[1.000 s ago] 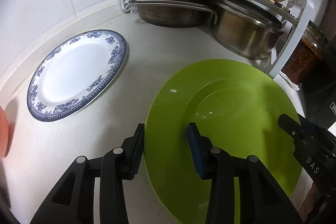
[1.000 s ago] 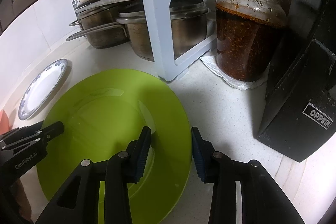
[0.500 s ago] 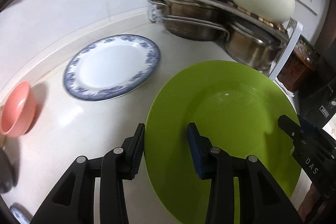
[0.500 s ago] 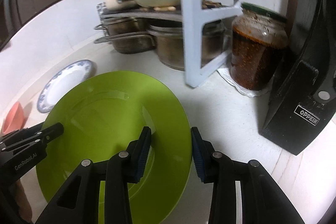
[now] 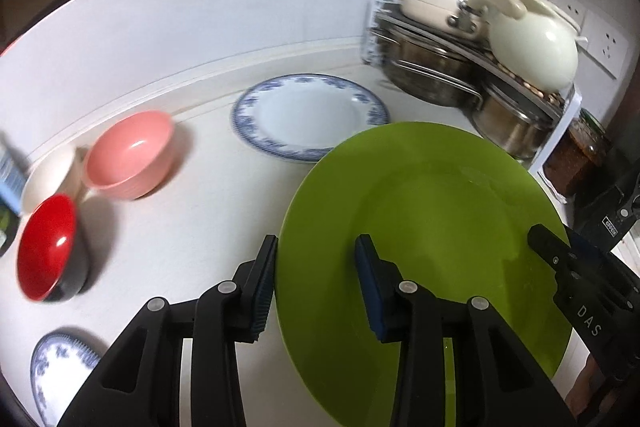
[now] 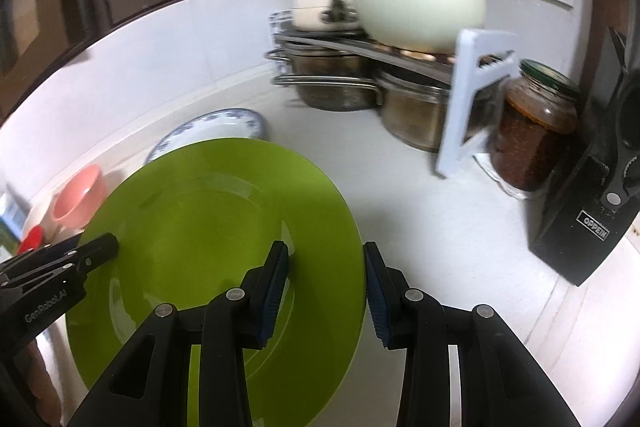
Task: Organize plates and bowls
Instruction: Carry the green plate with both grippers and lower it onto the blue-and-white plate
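White stone-look table (image 5: 192, 227) and a pale backsplash wall fill the background of this kitchen corner. Left tongs (image 5: 316, 287) straddle the near-left rim of the green plate (image 5: 432, 227), one pad under the edge and one on the upper face, so they look clamped on it; right tongs (image 6: 326, 287) grip the opposite rim of the same plate in the same way. A two-sided hold makes sense for a wide, shallow, slick plate, since it keeps the plate level and stops it pivoting from a single pinch. The plate appears to be clear of the table and carried between the two hands, and its far edge overlaps the view of the blue-patterned plate (image 5: 308, 115) lying flat beyond it, which is probably where it belongs if the plates are to be stacked. To the left stand a pink bowl (image 5: 128, 163), a white bowl (image 5: 48, 179) touching it, and a red bowl (image 5: 46, 247) just in front, with a small blue-patterned dish (image 5: 60, 375) near the table's edge. To the right, a white rack (image 6: 468, 99) holds steel pots (image 6: 332, 83) below and a cream pot (image 6: 416, 3) above, beside a jar of dark paste (image 6: 532, 139) and a black appliance (image 6: 592, 211). The rack's front leg and the pot handles are the nearest obstacles on that side.
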The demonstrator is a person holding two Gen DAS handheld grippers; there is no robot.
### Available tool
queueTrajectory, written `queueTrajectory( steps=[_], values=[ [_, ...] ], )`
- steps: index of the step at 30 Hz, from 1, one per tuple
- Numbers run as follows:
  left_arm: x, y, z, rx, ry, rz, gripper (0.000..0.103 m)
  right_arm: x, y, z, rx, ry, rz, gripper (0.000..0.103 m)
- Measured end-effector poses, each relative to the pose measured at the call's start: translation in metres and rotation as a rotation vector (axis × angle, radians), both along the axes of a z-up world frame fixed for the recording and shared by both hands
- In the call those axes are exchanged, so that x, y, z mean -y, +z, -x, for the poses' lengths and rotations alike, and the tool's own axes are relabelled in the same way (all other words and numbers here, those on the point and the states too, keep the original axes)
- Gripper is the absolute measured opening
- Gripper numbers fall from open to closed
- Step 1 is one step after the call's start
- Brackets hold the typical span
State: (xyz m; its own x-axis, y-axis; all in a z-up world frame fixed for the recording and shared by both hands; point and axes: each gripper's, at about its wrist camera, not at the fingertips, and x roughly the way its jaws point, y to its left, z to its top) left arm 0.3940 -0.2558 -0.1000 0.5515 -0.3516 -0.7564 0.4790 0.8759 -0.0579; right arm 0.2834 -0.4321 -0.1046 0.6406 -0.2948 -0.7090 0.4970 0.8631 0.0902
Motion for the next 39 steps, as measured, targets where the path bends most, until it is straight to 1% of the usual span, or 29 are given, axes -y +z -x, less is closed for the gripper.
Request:
queueTrajectory(
  steps=[5,14,23,27,35,39],
  values=[
    [-0.037,0.005,0.005,0.005,0.051,0.011,0.038,-0.037,0.009,-0.001,0.007,0.056,0.016,0.039],
    [-0.122,0.013,0.017,0.02,0.168,0.022,0.038,-0.102,0.022,-0.007,0.019,0.161,0.021,0.039],
    [-0.201,0.015,0.027,0.026,0.288,0.03,0.038,-0.171,0.029,-0.017,0.024,0.284,0.024,0.039],
    [-0.228,0.016,0.033,0.027,0.323,0.032,0.038,-0.202,0.032,-0.019,0.027,0.334,0.024,0.039],
    [-0.277,0.014,0.049,0.032,0.392,0.024,0.038,-0.246,0.034,-0.02,0.028,0.407,0.019,0.039],
    [-0.298,0.01,0.058,0.016,0.415,0.012,0.038,-0.268,0.034,-0.02,0.019,0.447,0.01,0.039]
  ],
)
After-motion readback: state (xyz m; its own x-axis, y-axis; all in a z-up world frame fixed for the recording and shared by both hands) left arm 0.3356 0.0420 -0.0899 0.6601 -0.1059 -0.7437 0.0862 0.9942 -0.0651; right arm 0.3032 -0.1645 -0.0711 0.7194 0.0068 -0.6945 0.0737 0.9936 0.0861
